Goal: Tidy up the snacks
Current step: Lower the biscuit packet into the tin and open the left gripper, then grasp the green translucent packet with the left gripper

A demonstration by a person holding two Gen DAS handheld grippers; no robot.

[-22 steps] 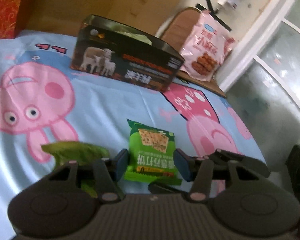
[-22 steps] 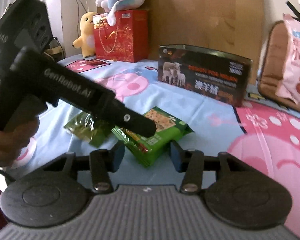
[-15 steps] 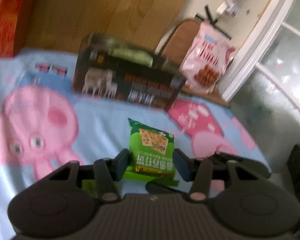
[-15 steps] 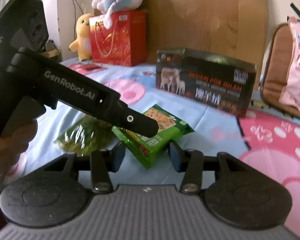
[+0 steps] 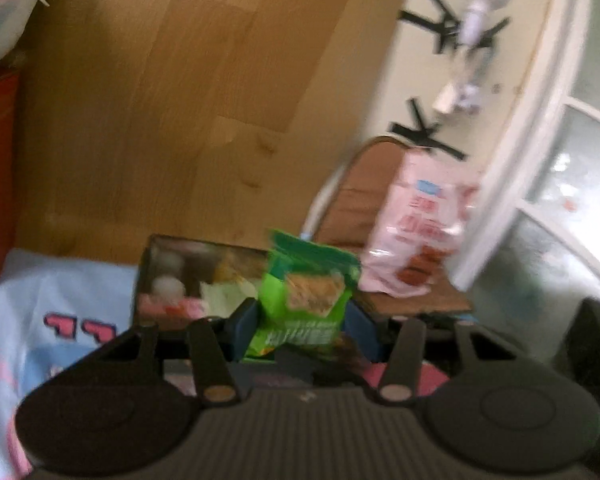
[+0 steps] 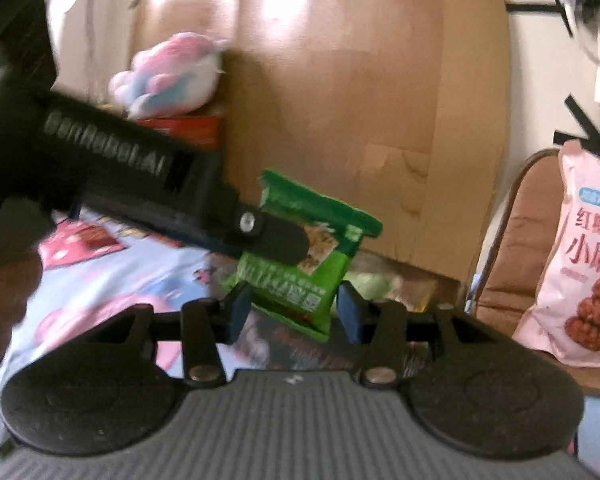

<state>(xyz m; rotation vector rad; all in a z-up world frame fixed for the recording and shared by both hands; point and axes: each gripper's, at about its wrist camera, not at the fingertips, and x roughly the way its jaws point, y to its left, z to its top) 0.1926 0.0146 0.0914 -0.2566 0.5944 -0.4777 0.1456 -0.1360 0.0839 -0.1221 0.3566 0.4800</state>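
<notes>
A green cracker packet hangs in the air between the blue pads of my left gripper, which is shut on it. In the right wrist view the same packet is pinched near its middle by my left gripper, coming in from the left. Its lower end sits between the pads of my right gripper, which press on both edges. Just behind and below the packet stands the dark open-topped box with several snacks inside. Its blurred front shows under my right pads.
A pink snack bag leans on a brown chair to the right of the box. The blue cartoon sheet lies below. A plush toy sits on a red gift bag at the back left. A wooden panel stands behind.
Both grippers have risen with the green packet off the sheet and up to the box's open top. The other green wrapper on the sheet has dropped out of view.
</notes>
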